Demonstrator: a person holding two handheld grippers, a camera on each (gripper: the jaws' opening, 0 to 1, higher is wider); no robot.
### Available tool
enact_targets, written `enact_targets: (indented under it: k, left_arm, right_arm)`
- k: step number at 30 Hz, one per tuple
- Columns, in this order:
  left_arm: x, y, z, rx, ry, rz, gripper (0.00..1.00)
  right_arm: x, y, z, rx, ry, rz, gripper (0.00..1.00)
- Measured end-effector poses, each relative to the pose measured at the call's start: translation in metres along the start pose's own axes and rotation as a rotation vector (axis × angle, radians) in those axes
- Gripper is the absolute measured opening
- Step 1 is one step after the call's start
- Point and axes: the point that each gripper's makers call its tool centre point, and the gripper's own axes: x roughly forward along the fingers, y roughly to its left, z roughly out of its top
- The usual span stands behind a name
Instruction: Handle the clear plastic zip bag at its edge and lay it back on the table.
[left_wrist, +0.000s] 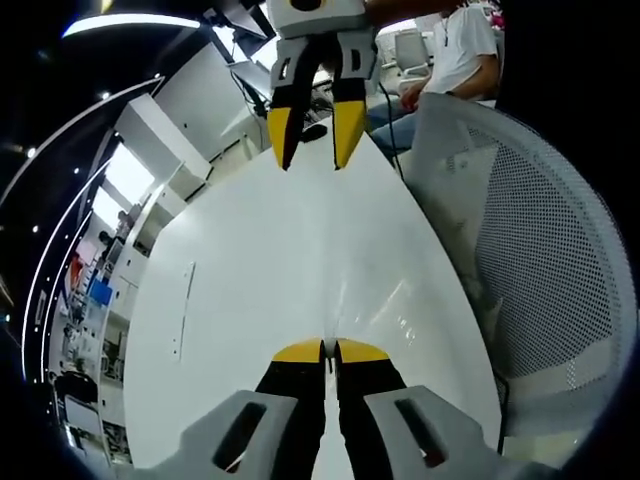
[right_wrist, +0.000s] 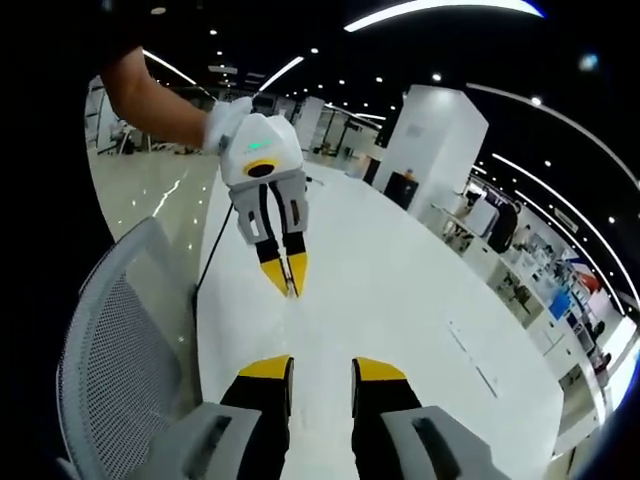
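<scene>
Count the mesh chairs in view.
1, as far as I can tell: a white mesh chair beside the table, right in the left gripper view, lower left in the right gripper view. Others may be out of frame.

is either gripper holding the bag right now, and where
The left gripper is shut on the clear bag's edge; the right gripper is open and holds nothing.
</scene>
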Motion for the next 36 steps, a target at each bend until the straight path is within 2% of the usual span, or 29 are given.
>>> enact_targets:
  k: [8, 15, 24, 29, 33, 36]
  left_arm:
    - [0.0, -0.002, 0.001, 0.006, 0.005, -0.001, 0.0]
    - [0.001, -0.002, 0.005, 0.016, 0.001, -0.002, 0.0]
    - [-0.002, 0.0, 0.017, 0.037, -0.012, 0.0, 0.0]
    - [-0.006, 0.002, 0.027, 0.045, -0.028, 0.002, 0.0]
    - [-0.011, 0.006, 0.034, 0.045, -0.047, 0.006, 0.0]
    - [-0.017, 0.011, 0.039, 0.022, -0.063, 0.004, 0.0]
  right_arm:
    - [0.008, 0.002, 0.001, 0.004, 0.005, 0.019, 0.2]
    - [0.018, 0.007, -0.005, 0.012, 0.025, 0.037, 0.2]
    - [0.027, 0.011, -0.014, 0.053, 0.038, 0.043, 0.17]
    - [0.028, 0.014, -0.018, 0.07, 0.046, 0.049, 0.1]
    - [0.026, 0.016, -0.019, 0.083, 0.048, 0.056, 0.0]
    - [0.024, 0.017, -0.015, 0.125, 0.038, 0.064, 0.0]
